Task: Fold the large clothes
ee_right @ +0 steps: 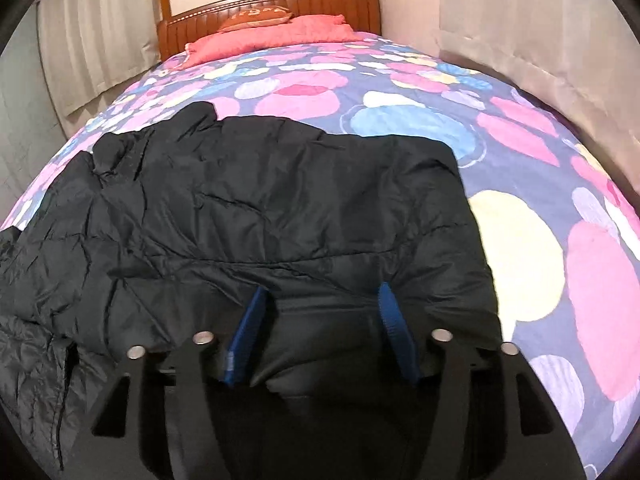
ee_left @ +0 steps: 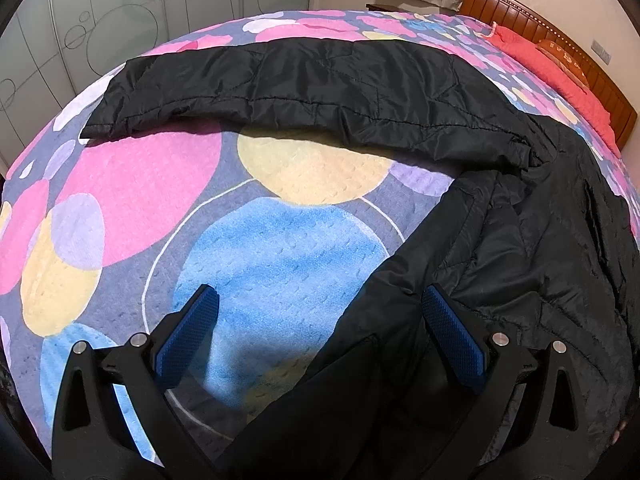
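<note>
You're holding the left gripper (ee_left: pixel 320 332) wide over the jacket (ee_left: pixel 500 240) edge; right gripper (ee_right: pixel 320 308) is standing apart, jacket fabric bulging between, pads not pinching.

Only one piece of writing shows. On the orange cushion (ee_right: pixel 258 16), which lies against the wooden headboard (ee_right: pixel 340 0) on top of the red pillow (ee_right: pixel 280 36), there are a few pale letters. In both views they are too small and too blurred to read. No label, brand, number or sign shows on anything else below the headboard.
</note>
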The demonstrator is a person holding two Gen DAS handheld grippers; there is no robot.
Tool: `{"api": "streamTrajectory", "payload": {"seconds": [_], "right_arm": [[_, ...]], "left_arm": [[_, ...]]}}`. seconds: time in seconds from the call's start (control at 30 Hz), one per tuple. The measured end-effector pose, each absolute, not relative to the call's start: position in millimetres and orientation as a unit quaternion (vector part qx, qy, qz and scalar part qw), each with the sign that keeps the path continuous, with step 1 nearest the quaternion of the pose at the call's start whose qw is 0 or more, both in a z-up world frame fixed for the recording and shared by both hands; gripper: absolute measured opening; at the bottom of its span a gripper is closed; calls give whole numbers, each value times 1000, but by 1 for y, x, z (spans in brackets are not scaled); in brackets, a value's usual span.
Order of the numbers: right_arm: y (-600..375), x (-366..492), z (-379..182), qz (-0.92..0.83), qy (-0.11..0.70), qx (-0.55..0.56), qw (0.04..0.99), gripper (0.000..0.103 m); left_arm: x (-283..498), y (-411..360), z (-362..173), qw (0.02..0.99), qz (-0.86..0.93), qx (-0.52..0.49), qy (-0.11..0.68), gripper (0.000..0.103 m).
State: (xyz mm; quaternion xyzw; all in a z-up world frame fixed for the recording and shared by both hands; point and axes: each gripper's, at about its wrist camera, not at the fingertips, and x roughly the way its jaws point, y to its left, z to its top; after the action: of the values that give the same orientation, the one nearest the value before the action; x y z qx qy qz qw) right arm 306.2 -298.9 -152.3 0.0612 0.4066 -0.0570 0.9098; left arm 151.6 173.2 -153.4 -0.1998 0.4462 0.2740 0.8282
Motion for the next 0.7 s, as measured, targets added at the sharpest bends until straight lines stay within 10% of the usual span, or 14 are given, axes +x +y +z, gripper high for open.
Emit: {"api": "streamTrajectory", "payload": {"seconds": [0.33, 0.7], "right_arm": [[-293, 303, -152, -46, 403, 58, 912, 73], [-288, 302, -153, -51, 399, 46, 914, 74]], "left_arm": [[147, 191, -146, 831, 210, -224, 464, 101], [119, 321, -145, 831, 257, -393, 299, 101]]}}
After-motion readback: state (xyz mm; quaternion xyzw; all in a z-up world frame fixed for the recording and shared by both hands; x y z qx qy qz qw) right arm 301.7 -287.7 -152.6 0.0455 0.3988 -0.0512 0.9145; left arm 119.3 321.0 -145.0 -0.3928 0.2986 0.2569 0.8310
